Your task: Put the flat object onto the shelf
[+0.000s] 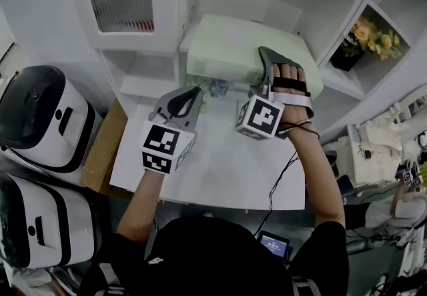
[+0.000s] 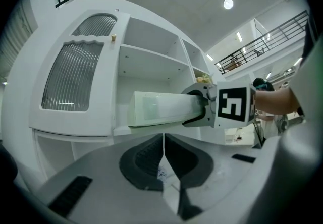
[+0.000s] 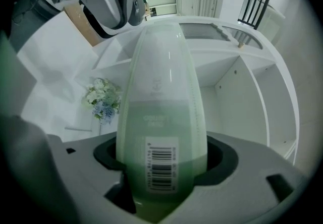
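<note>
while the pale green flat box hangs at the mouth of the white shelf unit: placing step in hand, seemingly not yet set down
right gripper: clamped on the box's near end, upper centre of the head view
left gripper: jaws together, empty, lower left of the box
next: probably slide it in level, rest it, then let go

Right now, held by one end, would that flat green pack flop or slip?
Probably stiff: the green pack juts straight from the right gripper's jaws without sagging. Its smooth wrap may be slippery. Being flat, it should not roll.
</note>
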Demonstrator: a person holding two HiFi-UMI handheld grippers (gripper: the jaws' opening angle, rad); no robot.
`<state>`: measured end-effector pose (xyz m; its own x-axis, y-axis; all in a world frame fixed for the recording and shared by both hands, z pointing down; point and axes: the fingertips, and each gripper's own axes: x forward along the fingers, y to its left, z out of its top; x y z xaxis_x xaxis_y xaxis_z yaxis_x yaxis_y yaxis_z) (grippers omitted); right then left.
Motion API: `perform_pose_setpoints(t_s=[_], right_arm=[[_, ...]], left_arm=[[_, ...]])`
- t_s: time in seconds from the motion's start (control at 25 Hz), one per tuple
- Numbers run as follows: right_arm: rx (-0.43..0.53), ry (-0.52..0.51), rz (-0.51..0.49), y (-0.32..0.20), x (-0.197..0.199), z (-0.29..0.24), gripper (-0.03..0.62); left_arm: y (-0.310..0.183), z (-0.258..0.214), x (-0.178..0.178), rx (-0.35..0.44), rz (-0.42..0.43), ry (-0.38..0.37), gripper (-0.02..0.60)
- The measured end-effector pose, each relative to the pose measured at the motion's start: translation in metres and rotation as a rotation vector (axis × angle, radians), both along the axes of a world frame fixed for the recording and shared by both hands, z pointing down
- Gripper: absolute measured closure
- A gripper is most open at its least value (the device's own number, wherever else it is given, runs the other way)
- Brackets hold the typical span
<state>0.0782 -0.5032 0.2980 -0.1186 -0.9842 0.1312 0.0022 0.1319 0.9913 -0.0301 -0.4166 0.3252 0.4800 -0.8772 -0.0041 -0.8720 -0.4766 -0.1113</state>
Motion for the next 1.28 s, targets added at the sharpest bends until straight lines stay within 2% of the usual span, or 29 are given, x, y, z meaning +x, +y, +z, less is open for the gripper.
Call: perform_pose_setpoints(t_s=[0.4,0.6,0.84,1.04,1.28], right_arm=[[-0.036,-0.013,0.03,-0.025,0.002,0.013,0.247],[-0.022,-0.005,0.043,-0.04,0.004,0.013,0.244],[-0.059,-0.012,0.067,-0.054,0.003,0.017,0.242],[-0.088,0.032,0.098,-0.069,0.006,0.028,0.19],[-0.094,0.044,0.114,-0.08,0.006,0.031,0.166]], left_arm=[[-0.012,0.008,-0.002,-0.015,-0.018,-0.008,0.572],[-0.018,0.01,-0.002,-0.018,-0.024,-0.006,0.572],[-0.024,0.015,-0.002,-0.025,-0.026,0.0,0.572],[-0.029,0.018,-0.007,-0.033,-0.039,0.005,0.572],[-0.032,0.021,-0.011,-0.039,-0.051,0.011,0.572]])
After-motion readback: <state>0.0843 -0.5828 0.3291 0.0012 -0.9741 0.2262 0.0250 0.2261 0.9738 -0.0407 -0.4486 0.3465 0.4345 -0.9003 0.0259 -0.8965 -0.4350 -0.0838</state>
